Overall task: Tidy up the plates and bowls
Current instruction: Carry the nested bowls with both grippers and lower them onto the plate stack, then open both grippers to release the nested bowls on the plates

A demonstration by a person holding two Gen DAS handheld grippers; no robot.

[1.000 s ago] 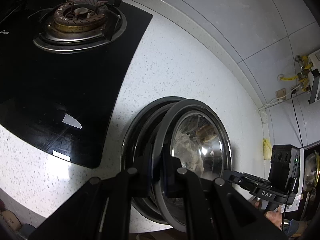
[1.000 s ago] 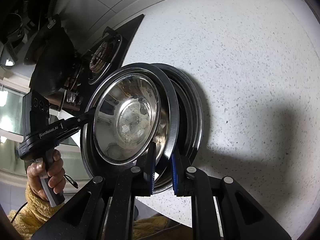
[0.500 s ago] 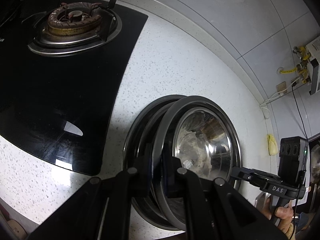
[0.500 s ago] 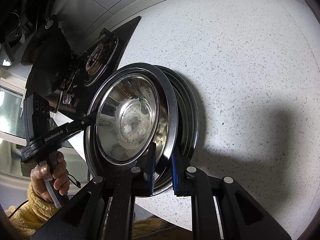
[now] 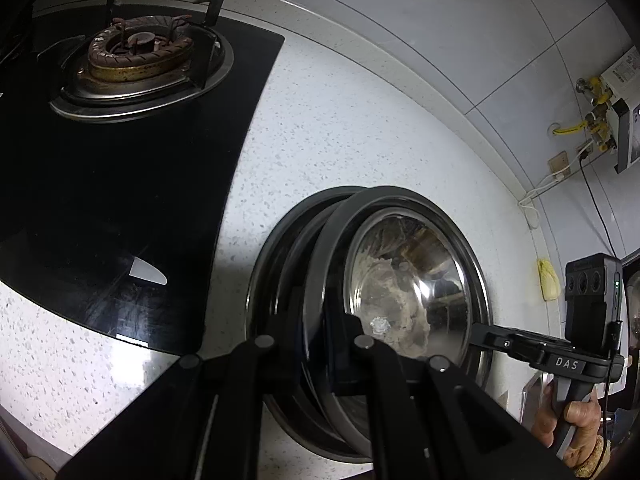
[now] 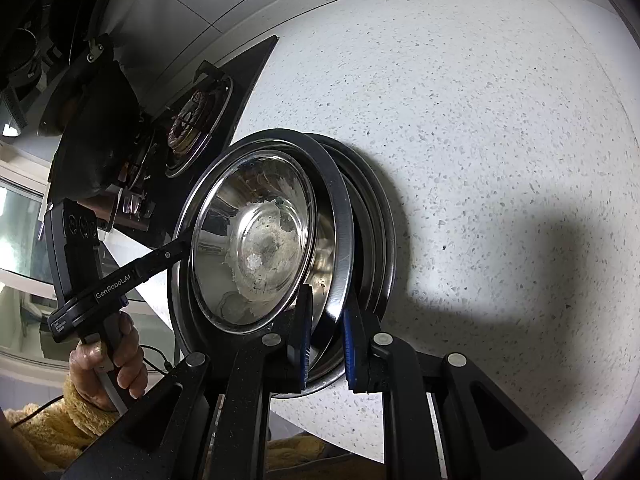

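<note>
Both grippers clamp opposite rims of a round, shiny steel plate [image 6: 336, 240], tilted on edge above stacked plates [image 6: 380, 240] on the speckled counter [image 6: 500, 120]; left gripper [image 5: 324, 344]; right gripper [image 6: 326, 332].

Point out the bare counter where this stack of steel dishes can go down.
Widest free patch: speckled white countertop right of the stacked steel dishes, up to the grey tiled wall. A narrower bare strip runs between the stack and the black glass hob. The hob side is crowded by the gas burner.
</note>
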